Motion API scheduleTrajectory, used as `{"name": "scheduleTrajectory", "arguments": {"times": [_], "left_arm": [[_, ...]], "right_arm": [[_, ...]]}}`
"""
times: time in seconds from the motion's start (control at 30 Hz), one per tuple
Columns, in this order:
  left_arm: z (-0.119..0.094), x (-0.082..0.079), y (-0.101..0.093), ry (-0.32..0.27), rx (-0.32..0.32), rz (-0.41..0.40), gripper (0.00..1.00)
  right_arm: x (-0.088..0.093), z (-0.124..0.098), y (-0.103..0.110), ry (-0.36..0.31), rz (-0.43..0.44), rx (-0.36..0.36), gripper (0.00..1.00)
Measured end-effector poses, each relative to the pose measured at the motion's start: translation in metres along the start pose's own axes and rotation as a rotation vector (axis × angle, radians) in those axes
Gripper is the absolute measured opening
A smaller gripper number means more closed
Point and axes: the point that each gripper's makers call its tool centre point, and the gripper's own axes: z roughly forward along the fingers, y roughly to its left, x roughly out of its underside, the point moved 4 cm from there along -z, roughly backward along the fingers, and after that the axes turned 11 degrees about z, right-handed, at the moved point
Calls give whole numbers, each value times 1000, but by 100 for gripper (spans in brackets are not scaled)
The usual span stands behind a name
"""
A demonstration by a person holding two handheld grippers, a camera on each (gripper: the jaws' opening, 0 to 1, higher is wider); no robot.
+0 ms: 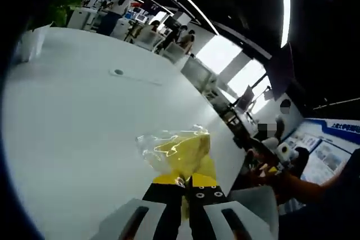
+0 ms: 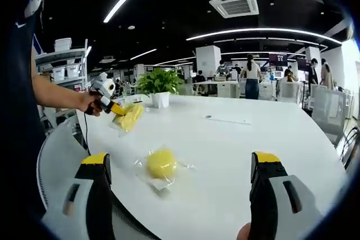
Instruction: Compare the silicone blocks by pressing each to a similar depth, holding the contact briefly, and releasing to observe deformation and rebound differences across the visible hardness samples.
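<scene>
In the left gripper view my left gripper [image 1: 184,180] is shut on a yellow silicone block in a clear plastic bag [image 1: 180,151], held above the white table [image 1: 73,122]. In the right gripper view that same gripper [image 2: 117,109] shows at the far left in a person's hand, with the bagged block [image 2: 130,117] hanging from it over the table. A second yellow block in a clear bag [image 2: 161,164] lies on the table [image 2: 236,150] between my right gripper's jaws. My right gripper [image 2: 180,172] is open, wide apart, with nothing between its fingers.
A potted green plant in a white pot [image 2: 160,89] stands at the table's far side. A small round fitting [image 2: 208,117] sits in the tabletop. A white chair [image 2: 53,164] is at the left edge. Desks and people fill the background office.
</scene>
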Motion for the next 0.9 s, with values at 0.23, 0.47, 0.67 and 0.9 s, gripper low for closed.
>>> {"name": "scheduleTrajectory", "arguments": {"times": [0.23,0.47,0.67,0.9], "left_arm": [[10,15,16,24,-9,-50,0],[20,32,31,97,-9,-103,0],[28,45,40,138,16,-191,0],[34,58,51,191,12,-229,0]], "right_arm": [[7,-2,-2,13,16,13,97],[15,-4,-2,30,37,16,97],[18,-7,-2,36,48,25,97],[22,-8,-3,50,58,31,97]]}}
